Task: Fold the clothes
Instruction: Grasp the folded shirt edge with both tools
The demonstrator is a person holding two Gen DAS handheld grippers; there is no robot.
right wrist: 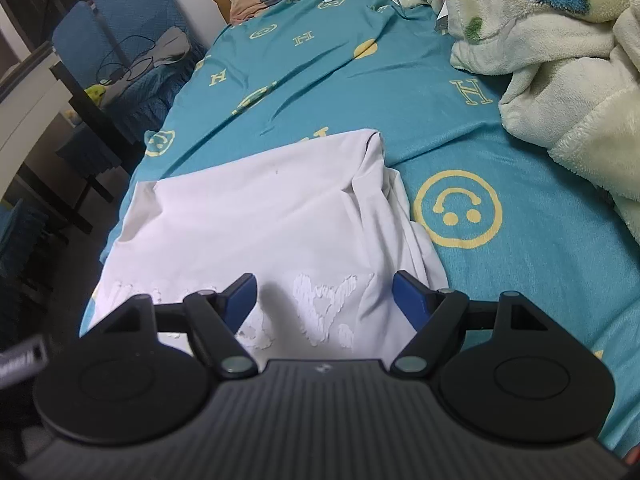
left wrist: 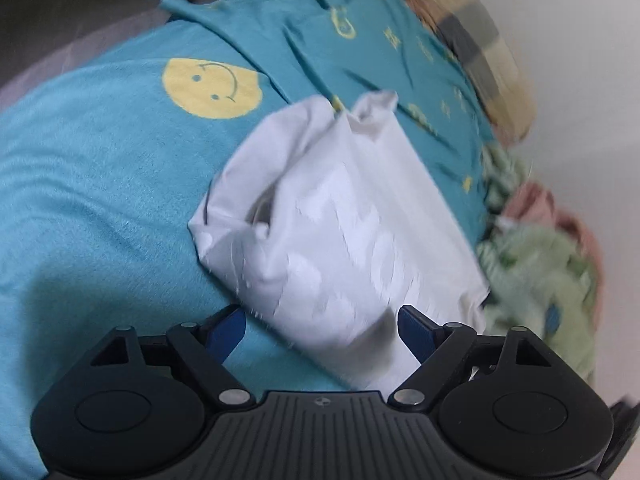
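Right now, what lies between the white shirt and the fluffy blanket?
Only bare teal bedsheet with a yellow smiley print separates the white shirt from the fluffy blanket, seen in the right wrist view.

Bare teal smiley-print bedsheet point(right wrist: 460, 128) is lying open beyond the folded white shirt point(right wrist: 256, 216); a fluffy cream blanket point(right wrist: 560, 92) is crowding its right side.

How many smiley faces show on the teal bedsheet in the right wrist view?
2 clear ones: a large outlined smiley right of the white garment, and a smaller one near the bed's left edge. Others may be hidden.
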